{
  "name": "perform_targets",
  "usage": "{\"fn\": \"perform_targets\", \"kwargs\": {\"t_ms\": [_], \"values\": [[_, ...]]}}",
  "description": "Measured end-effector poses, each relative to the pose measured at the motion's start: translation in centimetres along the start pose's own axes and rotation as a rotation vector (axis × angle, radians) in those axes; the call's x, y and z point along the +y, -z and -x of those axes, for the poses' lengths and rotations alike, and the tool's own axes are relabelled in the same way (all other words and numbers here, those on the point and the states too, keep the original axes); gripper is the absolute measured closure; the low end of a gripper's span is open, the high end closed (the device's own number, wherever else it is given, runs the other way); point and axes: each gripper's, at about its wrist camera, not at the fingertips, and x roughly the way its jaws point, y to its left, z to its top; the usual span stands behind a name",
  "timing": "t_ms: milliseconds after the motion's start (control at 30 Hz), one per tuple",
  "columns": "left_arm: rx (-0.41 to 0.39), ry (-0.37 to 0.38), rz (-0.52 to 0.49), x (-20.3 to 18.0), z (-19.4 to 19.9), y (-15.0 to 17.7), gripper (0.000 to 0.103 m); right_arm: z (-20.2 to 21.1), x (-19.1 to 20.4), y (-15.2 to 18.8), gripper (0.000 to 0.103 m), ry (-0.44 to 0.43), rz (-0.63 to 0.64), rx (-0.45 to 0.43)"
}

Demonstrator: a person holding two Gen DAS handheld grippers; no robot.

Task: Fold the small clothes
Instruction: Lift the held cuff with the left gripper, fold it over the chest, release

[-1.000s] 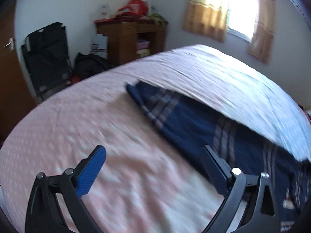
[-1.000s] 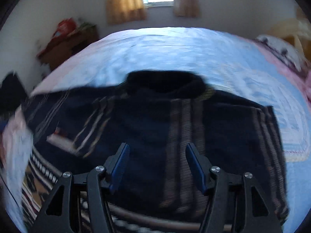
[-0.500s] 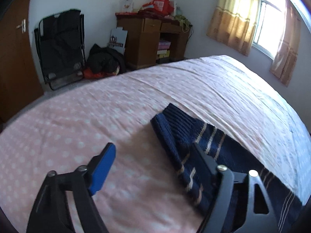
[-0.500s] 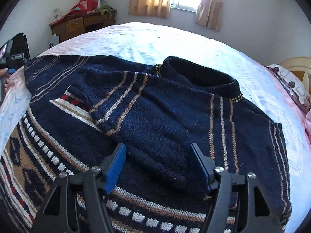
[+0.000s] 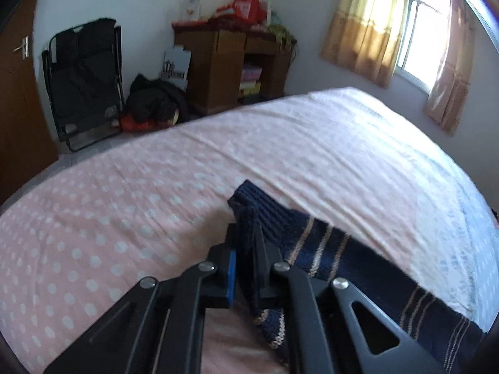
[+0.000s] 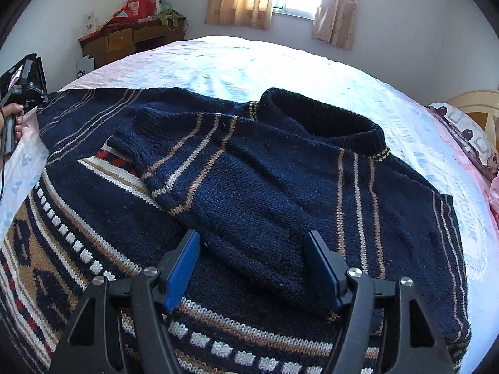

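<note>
A navy knitted sweater (image 6: pixel 274 180) with tan and white stripes lies spread flat on the bed. One sleeve (image 6: pixel 187 159) is folded across its chest. My right gripper (image 6: pixel 252 246) hovers low over the sweater's front, open, its blue pads on either side of the folded sleeve's upper part without pressing on it. In the left wrist view my left gripper (image 5: pixel 244 233) is shut on the ribbed cuff (image 5: pixel 265 208) of the other sleeve, which trails off to the right. A person's hand (image 6: pixel 12 118) holding that gripper shows at the far left edge of the right wrist view.
The pink sheet with white dots (image 5: pixel 124 205) covers the bed around the sweater. Beyond the bed stand a wooden cabinet (image 5: pixel 230 62), a black folding chair (image 5: pixel 81 81) and a dark heap on the floor (image 5: pixel 152 103). A pillow (image 6: pixel 467 131) lies at the right.
My left gripper moved over the bed to the sleeve's cuff and closed on it. My right gripper sank slightly over the sweater and its jaws widened a little.
</note>
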Motion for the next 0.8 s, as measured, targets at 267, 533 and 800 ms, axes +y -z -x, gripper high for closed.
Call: {"fn": "perform_targets", "kwargs": {"t_ms": [267,533,800], "values": [[-0.045,0.12,0.02,-1.7,4.7,-0.6,0.095,0.8,-0.8,0.0,0.033,-0.031,-0.033,-0.037],[-0.077,0.288,-0.006,-6.0,11.1,-0.1,0.095,5.5,-5.1,-0.1,0.033,-0.098,-0.239,-0.149],[-0.066,0.5,-0.015,-12.2,17.4,1.9,0.096,11.2,-8.9,1.9,0.033,-0.089,-0.329,-0.223]]}}
